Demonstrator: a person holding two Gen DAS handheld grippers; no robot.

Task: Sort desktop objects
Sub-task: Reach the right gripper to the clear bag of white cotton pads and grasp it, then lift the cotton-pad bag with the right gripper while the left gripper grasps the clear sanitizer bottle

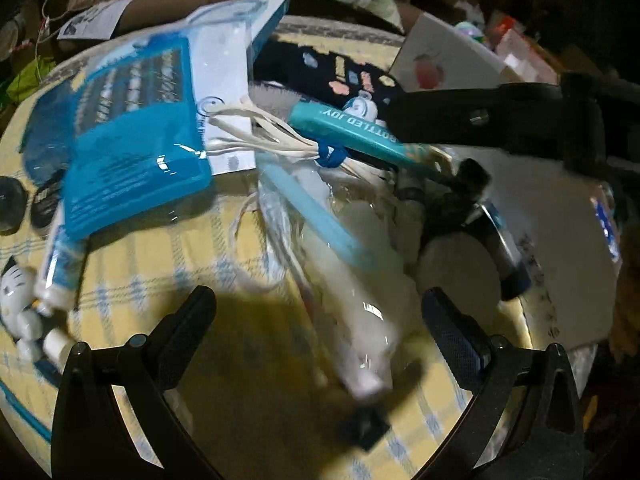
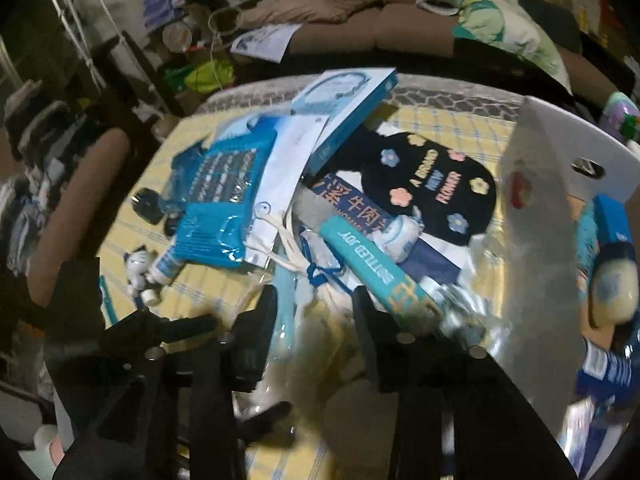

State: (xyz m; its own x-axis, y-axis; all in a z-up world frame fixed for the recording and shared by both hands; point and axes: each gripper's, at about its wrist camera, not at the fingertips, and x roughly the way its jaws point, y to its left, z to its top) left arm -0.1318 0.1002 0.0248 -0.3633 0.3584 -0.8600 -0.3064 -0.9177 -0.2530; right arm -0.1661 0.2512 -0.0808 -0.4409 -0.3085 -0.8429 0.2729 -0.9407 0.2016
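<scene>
Two claws over the pile: left claw (image 1: 316,320) wide open, empty, above a clear-wrapped white tube (image 1: 360,320); right claw (image 2: 316,312) part-open astride pale wrapped items, grip uncertain. Beyond, teal bottle brush (image 1: 356,136), blue pouch (image 1: 132,152) and black mat (image 2: 432,184) lie unsorted on the tabletop (image 1: 160,272). Few items sit in the white box (image 2: 560,184); most remains.

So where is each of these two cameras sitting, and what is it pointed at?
Left wrist view: rides on the left gripper, looking steeply down at the yellow checked tablecloth; its two black fingers stand open over a clear-wrapped white tube.
Right wrist view: rides on the right gripper, facing down over the same pile; its fingers flank crinkly wrapping.
Shared: the teal BOTTLED JOY tube, the blue packet and the cat figurine.
</scene>
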